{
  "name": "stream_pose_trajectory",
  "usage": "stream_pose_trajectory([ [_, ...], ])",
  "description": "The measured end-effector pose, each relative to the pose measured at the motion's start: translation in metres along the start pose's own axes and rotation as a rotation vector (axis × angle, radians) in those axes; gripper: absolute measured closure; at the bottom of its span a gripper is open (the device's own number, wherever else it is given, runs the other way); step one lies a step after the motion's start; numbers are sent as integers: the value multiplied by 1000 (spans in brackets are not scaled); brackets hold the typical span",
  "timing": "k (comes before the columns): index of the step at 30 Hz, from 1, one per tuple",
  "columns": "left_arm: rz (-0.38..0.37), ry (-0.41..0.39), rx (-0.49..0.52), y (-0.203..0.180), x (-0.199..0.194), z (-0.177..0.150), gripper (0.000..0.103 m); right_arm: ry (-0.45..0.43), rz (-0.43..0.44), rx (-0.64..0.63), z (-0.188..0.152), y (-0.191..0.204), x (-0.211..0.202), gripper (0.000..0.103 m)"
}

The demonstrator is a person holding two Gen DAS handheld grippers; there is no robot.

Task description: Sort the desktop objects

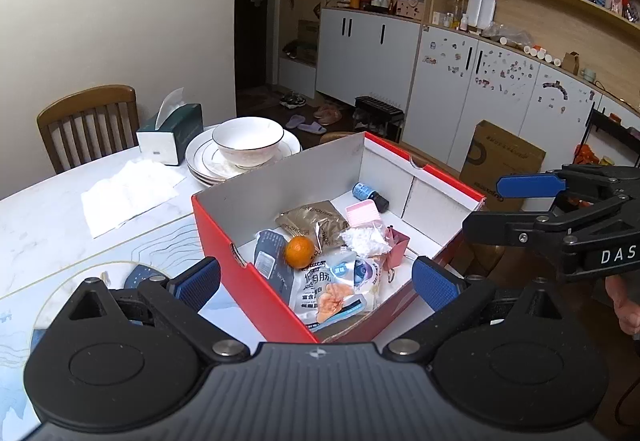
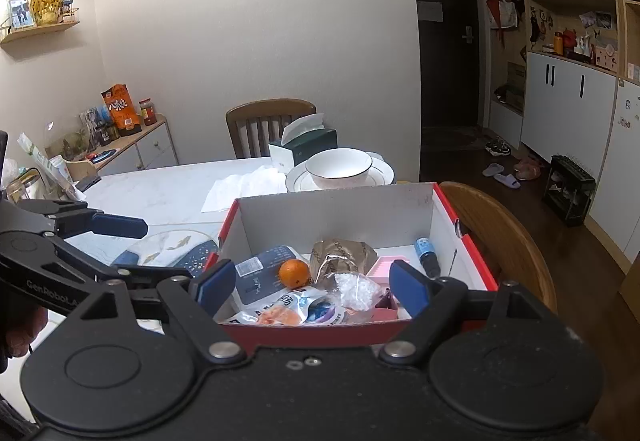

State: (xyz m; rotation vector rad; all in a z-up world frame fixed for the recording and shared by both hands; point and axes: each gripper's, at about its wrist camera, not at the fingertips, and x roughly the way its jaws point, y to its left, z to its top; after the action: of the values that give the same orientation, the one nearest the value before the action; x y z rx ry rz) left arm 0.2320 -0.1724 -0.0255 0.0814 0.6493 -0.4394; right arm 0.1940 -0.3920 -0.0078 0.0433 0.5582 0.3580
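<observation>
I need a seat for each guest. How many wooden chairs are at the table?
2. One chair stands at the table's far side behind the tissue box. Another chair is beside the red box. More may sit outside both views.

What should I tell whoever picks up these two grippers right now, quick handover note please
Left gripper: open, empty.
Right gripper: open, empty.
Red box on the table holds the orange, snack packets, blue-capped bottle and pink items.
Left out: crumpled tissue, tissue box, bowl on stacked plates.
Next: probably the tissue.
</observation>
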Motion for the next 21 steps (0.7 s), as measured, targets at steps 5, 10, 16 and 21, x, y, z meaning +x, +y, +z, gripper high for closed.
stream_pose_trajectory([
  [5,1,-16,-10,1,-6,-1,1,-12,-1,-1,-2,4,-5,19],
  [10,-2,-20,-14,0,-9,-2,1,-5,1,12,-6,6,-7,19],
  [16,5,-18,-12,0,-10,-3,1,8,6,26,-10,9,-7,19],
  [21,-3,-8,-10,1,-11,-6,1,13,5,28,-12,12,-7,19],
])
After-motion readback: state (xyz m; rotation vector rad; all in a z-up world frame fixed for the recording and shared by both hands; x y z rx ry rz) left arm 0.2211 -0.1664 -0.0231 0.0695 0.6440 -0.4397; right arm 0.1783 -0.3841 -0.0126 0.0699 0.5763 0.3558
